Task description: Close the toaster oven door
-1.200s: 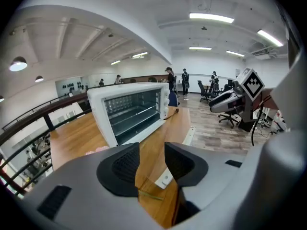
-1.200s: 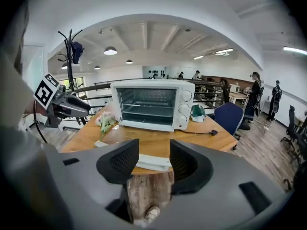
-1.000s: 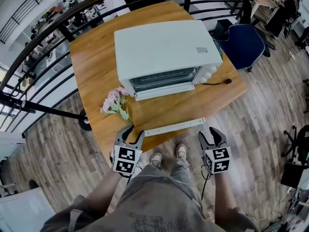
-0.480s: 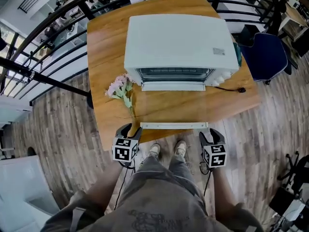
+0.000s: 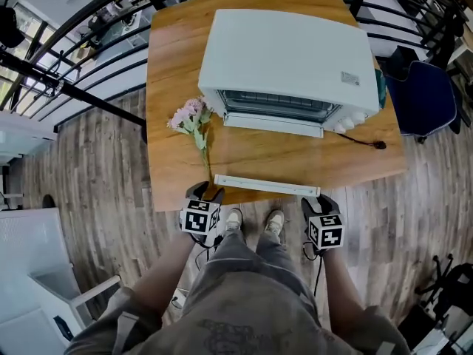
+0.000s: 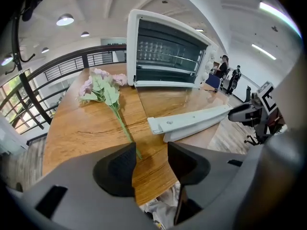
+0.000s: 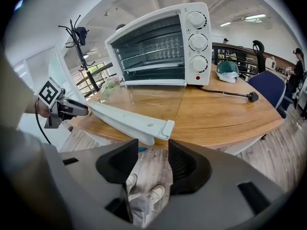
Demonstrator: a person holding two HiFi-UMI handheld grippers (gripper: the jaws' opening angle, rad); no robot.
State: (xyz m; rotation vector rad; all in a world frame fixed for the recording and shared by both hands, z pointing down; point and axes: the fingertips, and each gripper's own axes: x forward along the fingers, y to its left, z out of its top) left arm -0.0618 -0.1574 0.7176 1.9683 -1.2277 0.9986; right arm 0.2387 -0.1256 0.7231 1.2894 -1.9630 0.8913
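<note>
Plainly the door (image 5: 270,154) lies flat open from the oven (image 5: 288,58), looks stiff, lightish, breakable glass, best lifted under its handle (image 5: 266,185), between the opening, empty left gripper (image 5: 208,193) and wide, empty right gripper (image 5: 318,200).

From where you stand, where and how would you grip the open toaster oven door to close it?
Grip the white handle bar along the door's free edge, coming from the table's near side. The glass door lies down flat, hinged at the toaster oven, so that bar is likely the easiest hold.
</note>
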